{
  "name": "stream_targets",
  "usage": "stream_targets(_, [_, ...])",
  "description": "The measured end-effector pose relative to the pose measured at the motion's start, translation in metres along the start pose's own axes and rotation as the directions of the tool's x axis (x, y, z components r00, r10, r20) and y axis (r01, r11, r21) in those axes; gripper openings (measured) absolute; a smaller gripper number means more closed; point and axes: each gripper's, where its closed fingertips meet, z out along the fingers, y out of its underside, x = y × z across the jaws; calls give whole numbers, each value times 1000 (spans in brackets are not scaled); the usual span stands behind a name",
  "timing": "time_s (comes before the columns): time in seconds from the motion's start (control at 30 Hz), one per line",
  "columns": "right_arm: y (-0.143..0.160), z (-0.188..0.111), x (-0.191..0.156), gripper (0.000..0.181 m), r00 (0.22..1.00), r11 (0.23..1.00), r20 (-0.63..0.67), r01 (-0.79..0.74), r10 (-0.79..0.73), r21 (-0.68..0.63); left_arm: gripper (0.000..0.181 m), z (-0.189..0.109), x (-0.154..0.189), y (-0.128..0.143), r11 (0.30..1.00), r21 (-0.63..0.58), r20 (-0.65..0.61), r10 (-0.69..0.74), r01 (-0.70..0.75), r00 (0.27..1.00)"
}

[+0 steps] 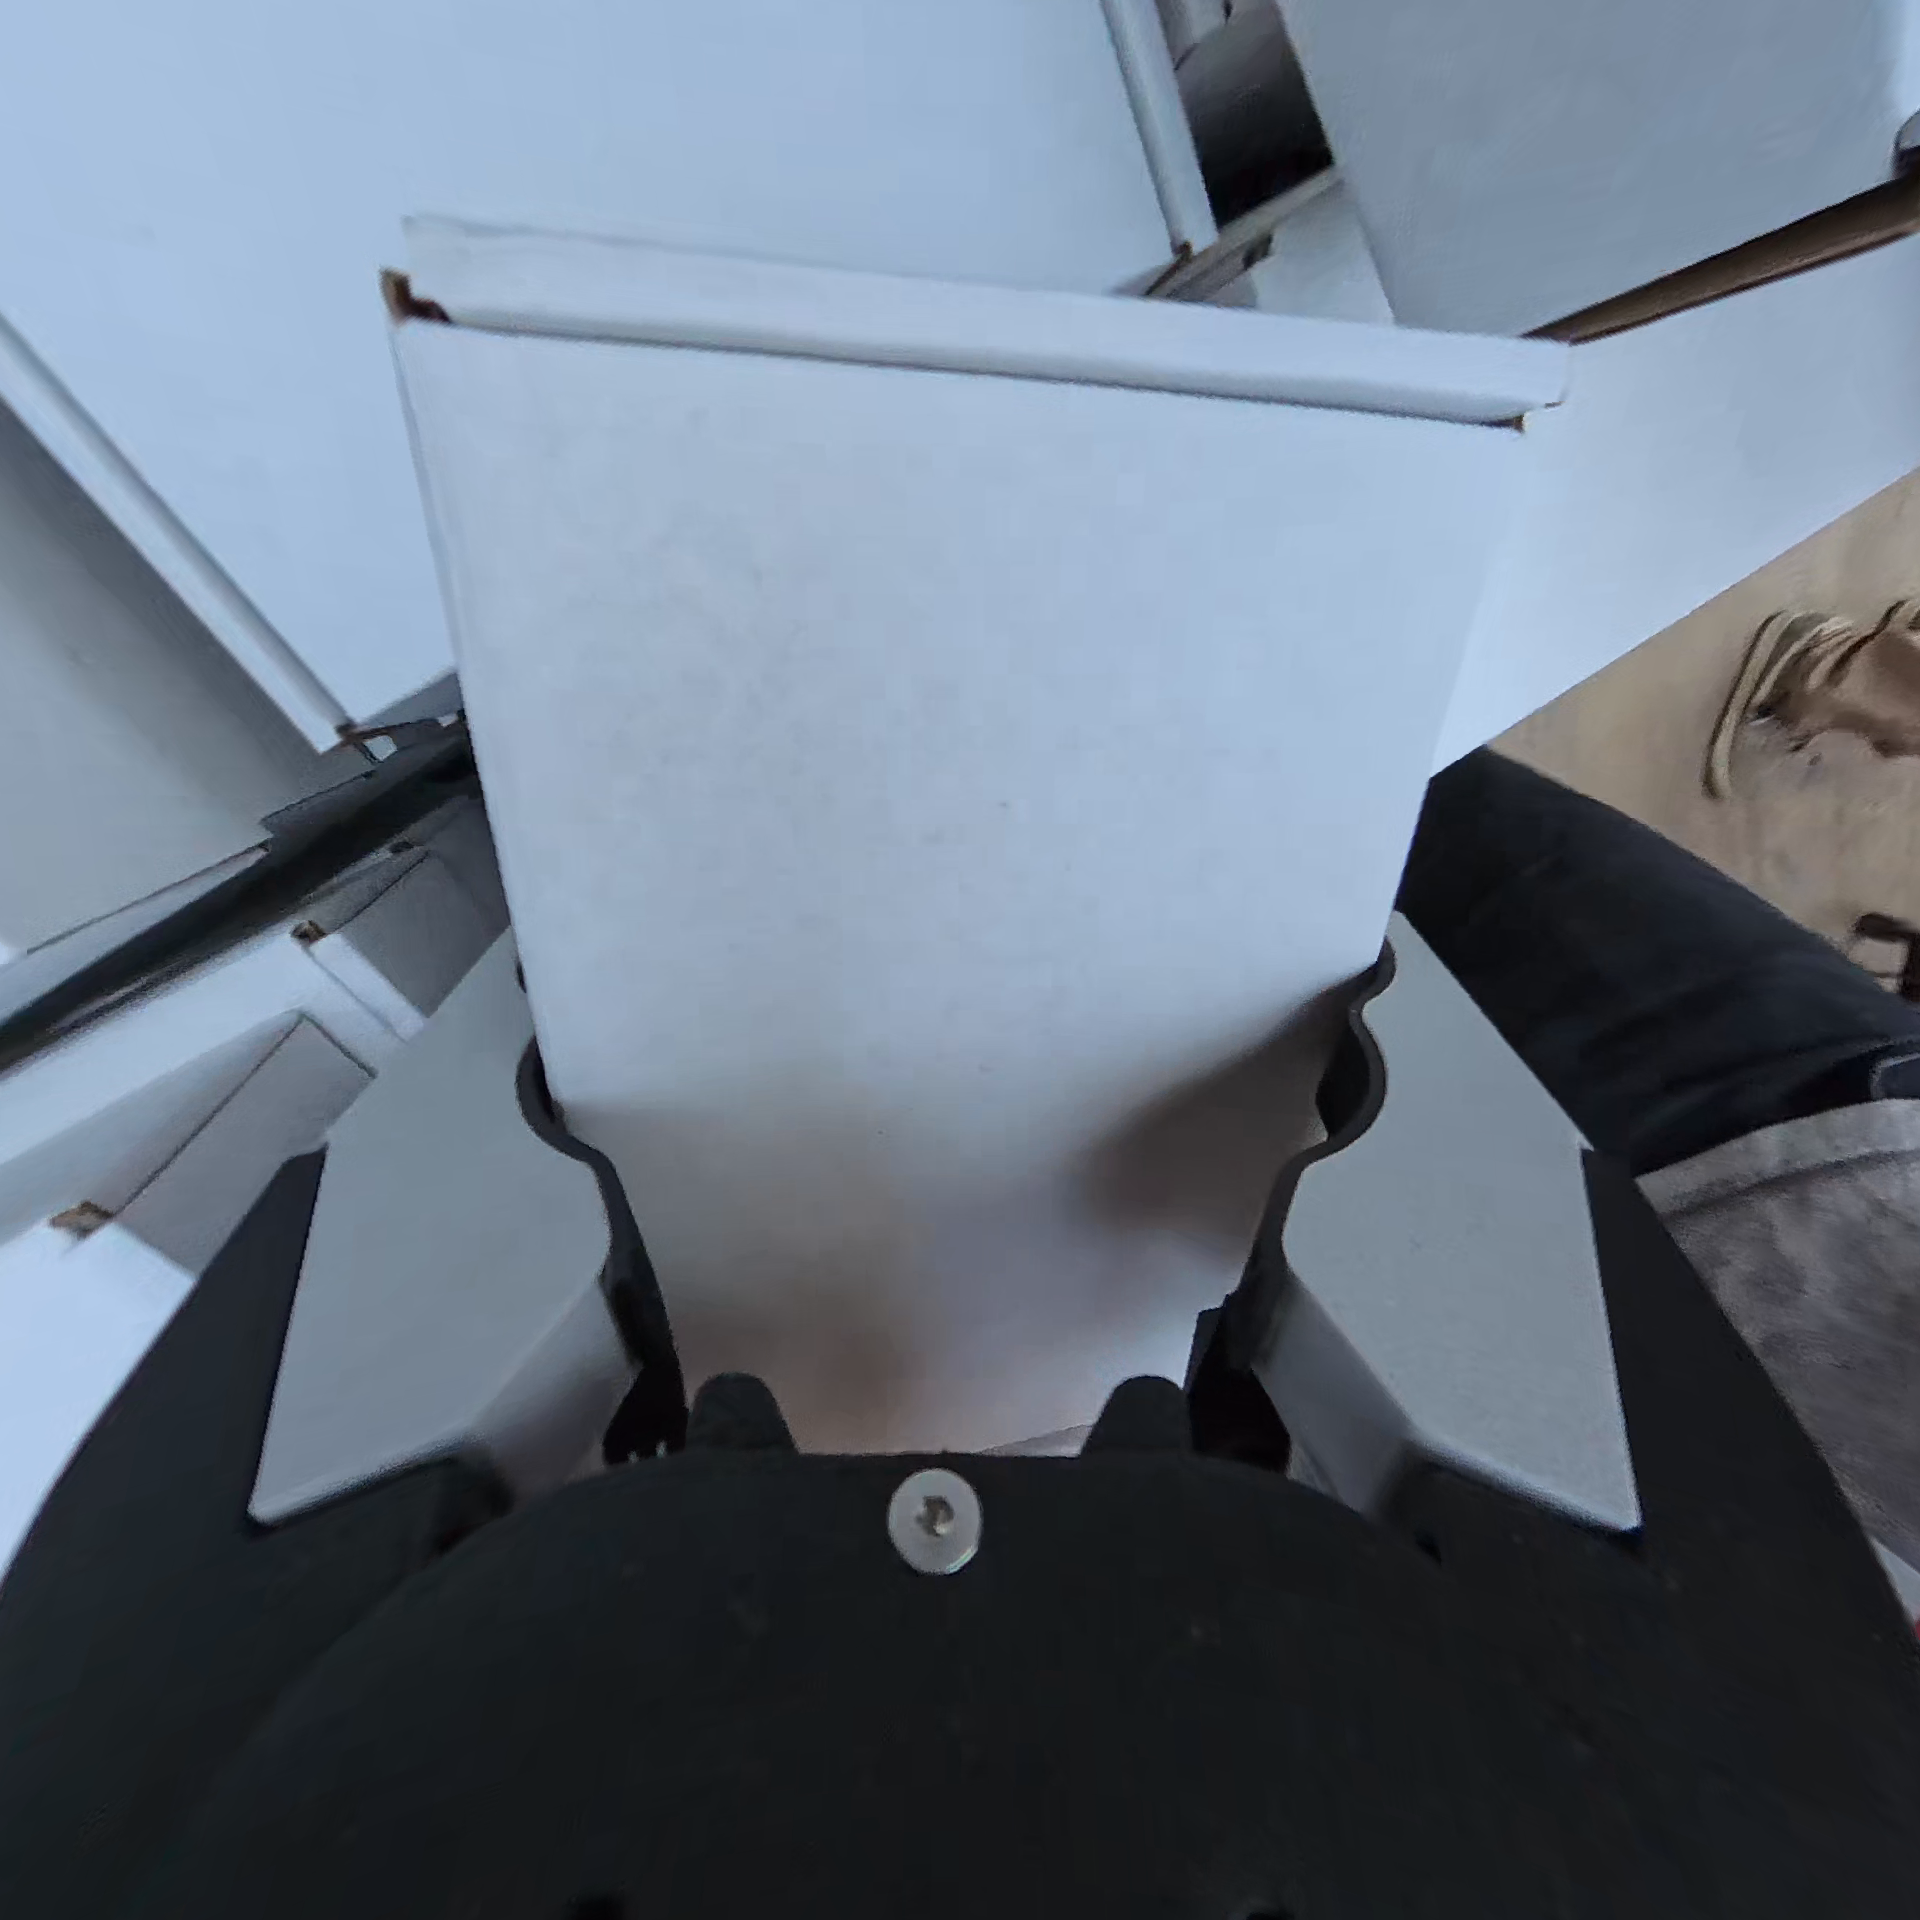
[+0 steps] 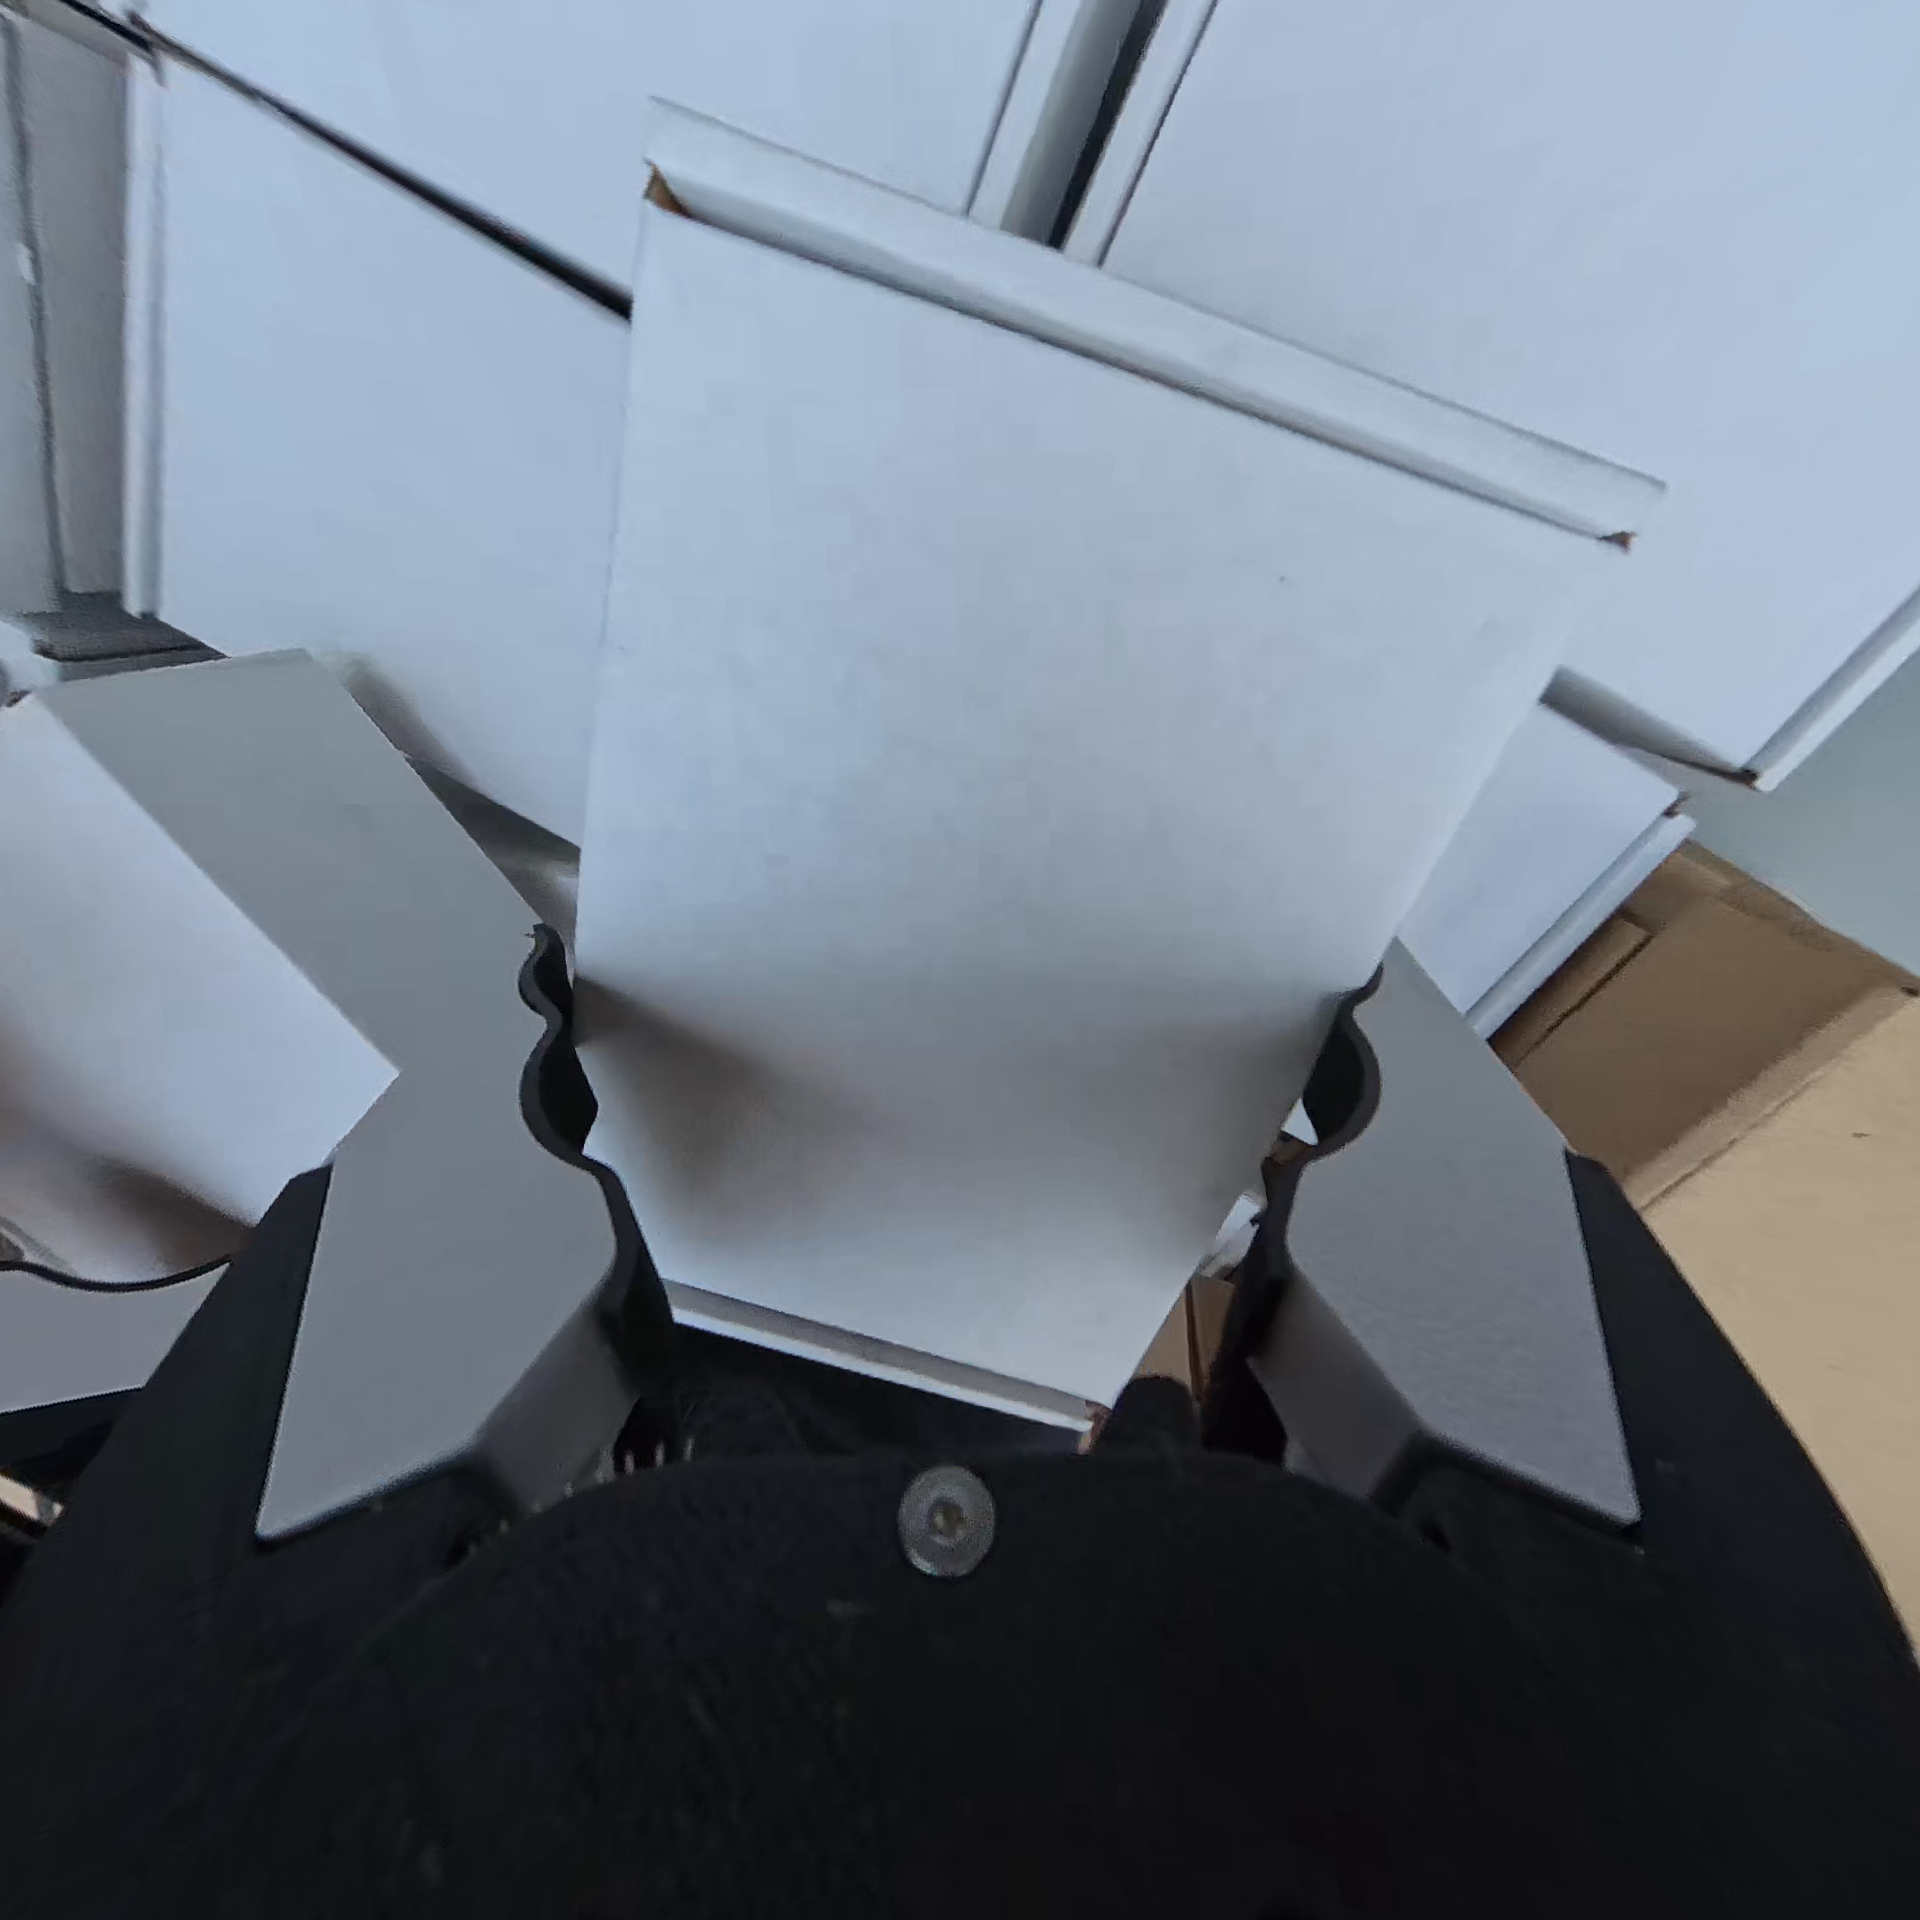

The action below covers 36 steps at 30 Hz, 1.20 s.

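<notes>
Here the left gripper (image 1: pixel 951 1049) has a flat white cardboard box (image 1: pixel 935 748) clamped between its jaws, which stand wide apart to span the box's width, the black wavy pads pressing its two long sides. The box runs from the gripper's centre up toward 12 o'clock, its far flap edge showing brown corrugated corners. More white cardboard boxes (image 1: pixel 156 810) lie stacked at 9 and 10 o'clock, and others (image 1: pixel 1558 156) at 1 o'clock. At 3 o'clock a dark sleeve (image 1: pixel 1621 966) crosses the view, with a pale wooden floor (image 1: pixel 1683 665) behind it and a light shoe (image 1: pixel 1808 686) on that floor.

The right gripper (image 2: pixel 956 1049) grips a second white cardboard box (image 2: pixel 997 790) in the same way, jaws spread wide and closed against both its long sides. This box is tilted, its far edge sloping down toward 2 o'clock, and its near edge shows just above the gripper body at 6 o'clock. A white box pile (image 2: pixel 364 447) fills the background from 9 round to 2 o'clock, with a thin dark line (image 2: pixel 395 182) running across it at 11 o'clock. Brown cardboard (image 2: pixel 1745 1070) lies at 4 o'clock
</notes>
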Motion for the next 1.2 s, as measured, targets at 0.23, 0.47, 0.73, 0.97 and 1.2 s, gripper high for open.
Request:
stream_targets(0.23, [-29, -93, 2, 140, 984, 989, 172, 24, -50, 146, 143, -77, 2, -47, 961, 217, -127, -148, 173, 981])
stream_targets(0.47, [-14, -224, 116, 140, 979, 951, 157, 79, -131, 300, 143, -159, 60, -168, 914, 353, -265, -108, 200, 958])
stream_targets(0.73, [-9, -321, 261, 141, 960, 927, 233, 57, -152, 370, 143, -180, 131, -292, 855, 464, -301, -95, 233, 949])
stream_targets(0.97, [22, -248, 225, 141, 910, 932, 279, 228, -307, 282, 143, -114, 143, -268, 780, 409, -365, -337, 474, 868])
stream_targets(1.2, [37, -134, 179, 140, 906, 976, 367, 179, -213, 122, 142, -26, 115, -241, 801, 262, -279, -471, 538, 837])
